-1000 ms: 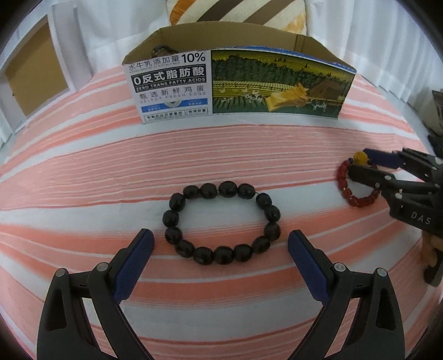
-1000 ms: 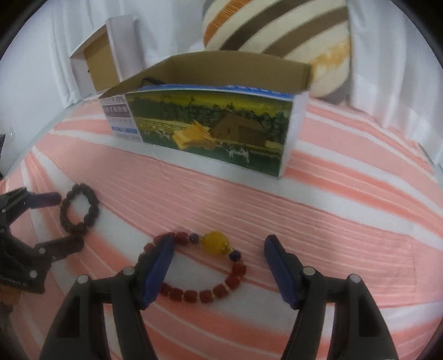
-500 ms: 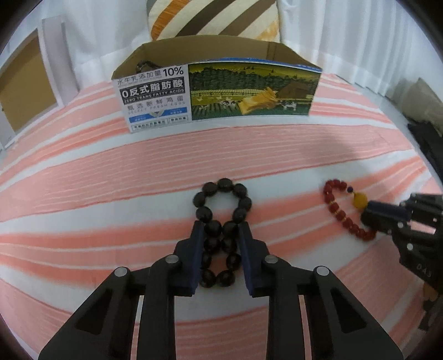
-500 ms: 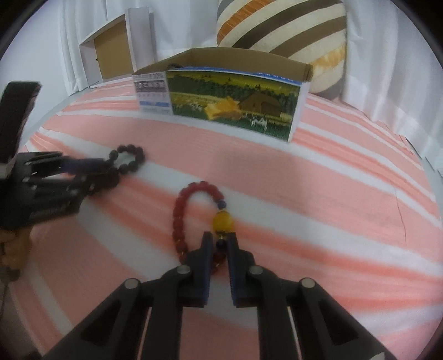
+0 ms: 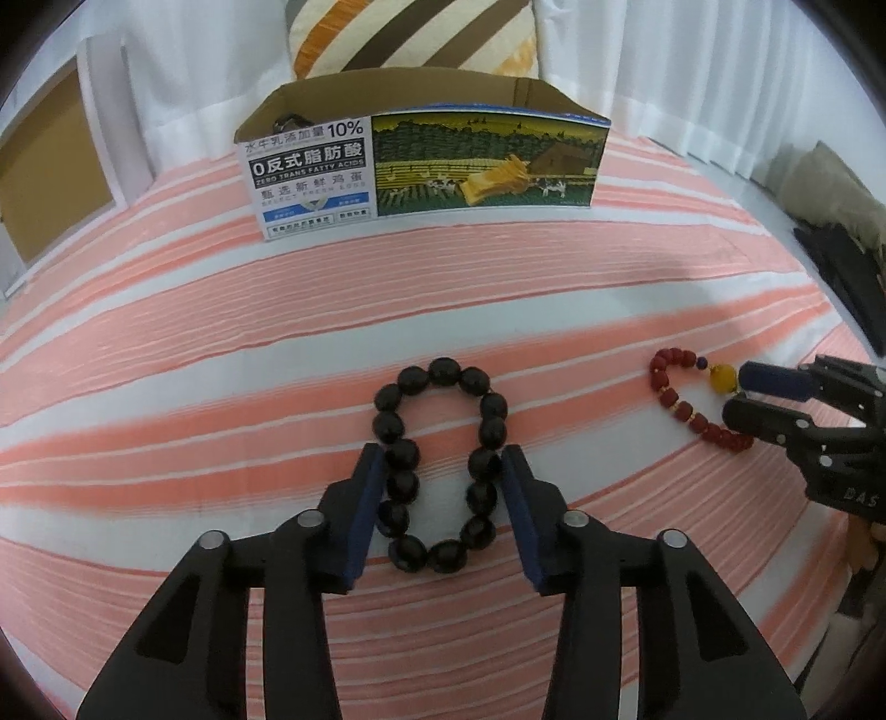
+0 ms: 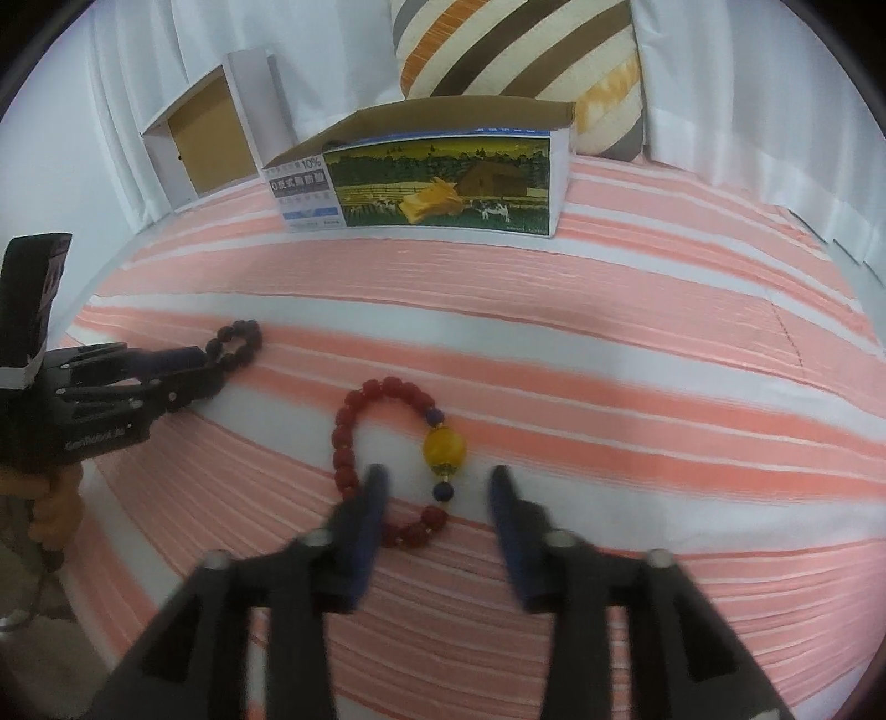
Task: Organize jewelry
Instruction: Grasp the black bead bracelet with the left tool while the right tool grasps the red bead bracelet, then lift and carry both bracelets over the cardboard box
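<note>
1. A white open-fronted box with a brown cardboard interior [image 6: 207,141] stands at the far left edge of the bed, against a white curtain.
2. The bed is covered by a coral-and-white striped cloth [image 5: 221,310], which carries everything described here.
3. The left hand-held gripper [image 5: 441,515], black with blue pads, sits low over the near left part of the bed. Its jaws are partly spread and flank a bracelet of glossy black round beads [image 5: 440,462], which lies flat on the cloth, squeezed into a narrow loop. The pads sit just beside the beads; whether they touch cannot be told.
4. An open-topped cardboard carton printed with a farm scene and Chinese text [image 5: 426,166] stands near the far edge of the bed, at its middle.
5. A cushion with cream, brown and orange diagonal stripes [image 6: 520,50] rests behind the carton.
6. The right hand-held gripper [image 6: 437,512] is over the near right part of the bed. Its jaws are apart and grip nothing, either side of a bracelet of red beads with one large yellow bead [image 6: 396,459] lying on the cloth.
</note>
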Available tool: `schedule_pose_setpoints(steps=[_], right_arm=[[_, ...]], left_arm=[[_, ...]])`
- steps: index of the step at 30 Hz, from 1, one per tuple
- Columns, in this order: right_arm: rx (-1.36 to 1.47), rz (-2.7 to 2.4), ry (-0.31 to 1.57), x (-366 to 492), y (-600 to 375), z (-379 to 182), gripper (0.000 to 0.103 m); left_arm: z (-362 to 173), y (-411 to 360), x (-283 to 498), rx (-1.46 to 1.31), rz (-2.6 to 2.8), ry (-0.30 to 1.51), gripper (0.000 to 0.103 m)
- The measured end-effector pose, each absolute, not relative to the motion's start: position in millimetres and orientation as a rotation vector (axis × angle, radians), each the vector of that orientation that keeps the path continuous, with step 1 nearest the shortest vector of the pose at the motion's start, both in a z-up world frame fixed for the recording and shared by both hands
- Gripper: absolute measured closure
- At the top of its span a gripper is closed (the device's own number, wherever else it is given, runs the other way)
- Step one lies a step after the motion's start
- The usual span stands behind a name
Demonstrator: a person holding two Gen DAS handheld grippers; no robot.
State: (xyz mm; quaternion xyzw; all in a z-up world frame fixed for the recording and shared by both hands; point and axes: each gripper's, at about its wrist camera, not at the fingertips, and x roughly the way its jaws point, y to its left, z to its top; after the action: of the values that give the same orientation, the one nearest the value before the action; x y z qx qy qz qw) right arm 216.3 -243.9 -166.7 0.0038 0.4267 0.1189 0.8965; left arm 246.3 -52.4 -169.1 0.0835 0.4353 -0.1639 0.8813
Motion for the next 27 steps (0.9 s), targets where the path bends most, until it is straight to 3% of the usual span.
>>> schedule_pose_setpoints(steps=[3, 4, 5, 6, 8, 27], right_arm=[[-0.014, 0.212, 0.878, 222, -241, -168, 0.061], [-0.011, 0.205, 0.868, 224, -240, -169, 0.061], [-0.013, 0.201, 0.862, 227, -239, -170, 0.061], [-0.028, 0.192, 0.86, 229, -236, -170, 0.062], [-0.05, 0.186, 0.865, 229, -232, -168, 0.086], [0.078, 0.263, 0.761, 189, -232, -92, 0.086]], left_arm=[[-170, -54, 246, 0.179, -0.334, 0.906, 0.057], [-170, -56, 245, 0.187, -0.326, 0.904, 0.06], [-170, -55, 244, 0.187, -0.325, 0.903, 0.072], [-169, -55, 243, 0.182, -0.33, 0.906, 0.075], [-167, -53, 242, 0.157, -0.343, 0.917, 0.08], [-97, -26, 219, 0.009, -0.373, 0.856, 0.08]])
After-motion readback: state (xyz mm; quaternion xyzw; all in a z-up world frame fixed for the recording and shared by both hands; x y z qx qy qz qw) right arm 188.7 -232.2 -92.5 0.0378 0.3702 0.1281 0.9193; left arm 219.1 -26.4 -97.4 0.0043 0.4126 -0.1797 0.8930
